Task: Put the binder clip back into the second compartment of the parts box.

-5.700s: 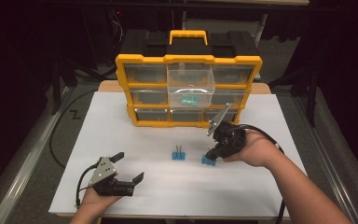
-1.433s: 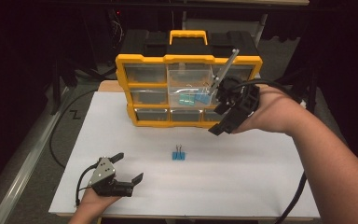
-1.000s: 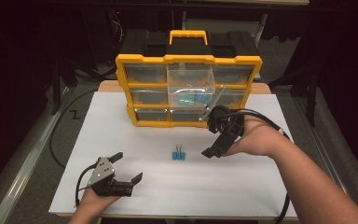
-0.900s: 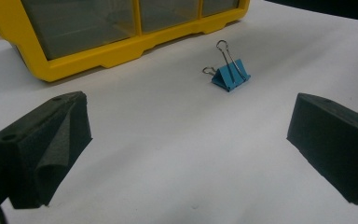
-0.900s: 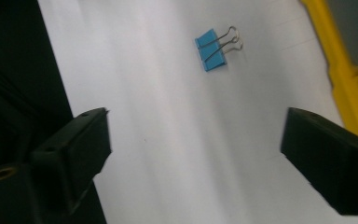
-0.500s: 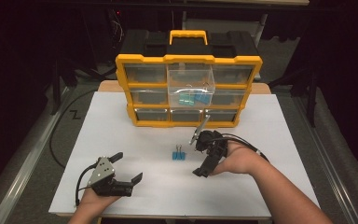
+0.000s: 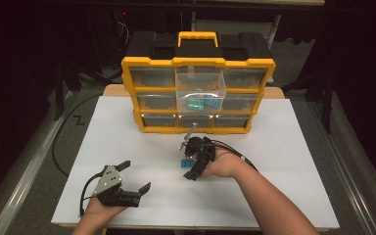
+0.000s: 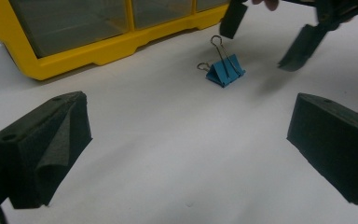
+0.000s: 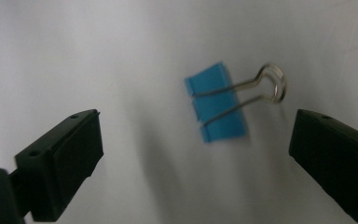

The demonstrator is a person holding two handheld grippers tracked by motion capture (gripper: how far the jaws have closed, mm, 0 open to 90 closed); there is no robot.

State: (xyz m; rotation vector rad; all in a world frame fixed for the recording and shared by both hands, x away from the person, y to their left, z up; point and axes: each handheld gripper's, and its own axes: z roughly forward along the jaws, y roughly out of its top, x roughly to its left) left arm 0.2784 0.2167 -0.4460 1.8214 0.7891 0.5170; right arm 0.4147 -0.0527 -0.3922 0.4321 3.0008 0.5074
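The right gripper [image 7: 190, 159] hung over a blue binder clip [image 9: 218, 108] that lay on the white surface [image 7: 293, 161], roughly at its middle and a little in front of the yellow organizer [image 7: 198, 95] standing along the far edge. Its jaws stood wide apart, just then closing slightly, with the clip below and between them and neither pad touching it. The clip's wire handles [image 8: 223, 53] stuck up and outward. One clear drawer [image 7: 200, 90] of the organizer stood pulled out, with blue clips inside. Near the front left corner the left gripper [image 7: 129, 178] rested on the surface, its jaws apart and holding nothing.
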